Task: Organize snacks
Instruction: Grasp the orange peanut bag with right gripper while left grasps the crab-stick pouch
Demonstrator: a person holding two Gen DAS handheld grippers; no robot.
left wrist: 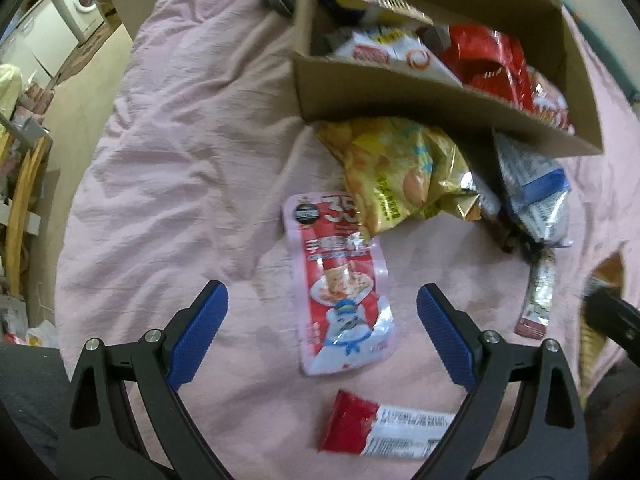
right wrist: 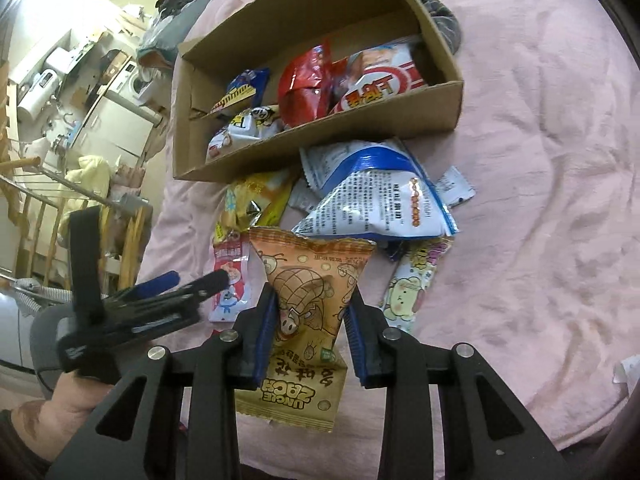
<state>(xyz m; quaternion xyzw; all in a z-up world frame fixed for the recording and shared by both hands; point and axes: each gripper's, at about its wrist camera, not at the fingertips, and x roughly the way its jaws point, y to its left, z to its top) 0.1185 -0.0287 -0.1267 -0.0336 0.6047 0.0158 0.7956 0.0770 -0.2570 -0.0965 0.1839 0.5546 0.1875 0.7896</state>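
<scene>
Right claw (right wrist: pixel 310 320) pinches the orange peanut packet (right wrist: pixel 310 280) below the cardboard box (right wrist: pixel 320 136); left claw (left wrist: pixel 322 332) gapes wide above the pink pouch (left wrist: pixel 340 280), touching nothing

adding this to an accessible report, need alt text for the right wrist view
The right claw pinches an orange peanut snack packet above a pink bedsheet. Beyond it, loose snack bags lie heaped before an open cardboard box already holding several packets, while the left claw reaches in alongside.

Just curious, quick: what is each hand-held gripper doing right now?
Left hand-held gripper: open, holding nothing.
Right hand-held gripper: closed on an orange snack packet.
</scene>
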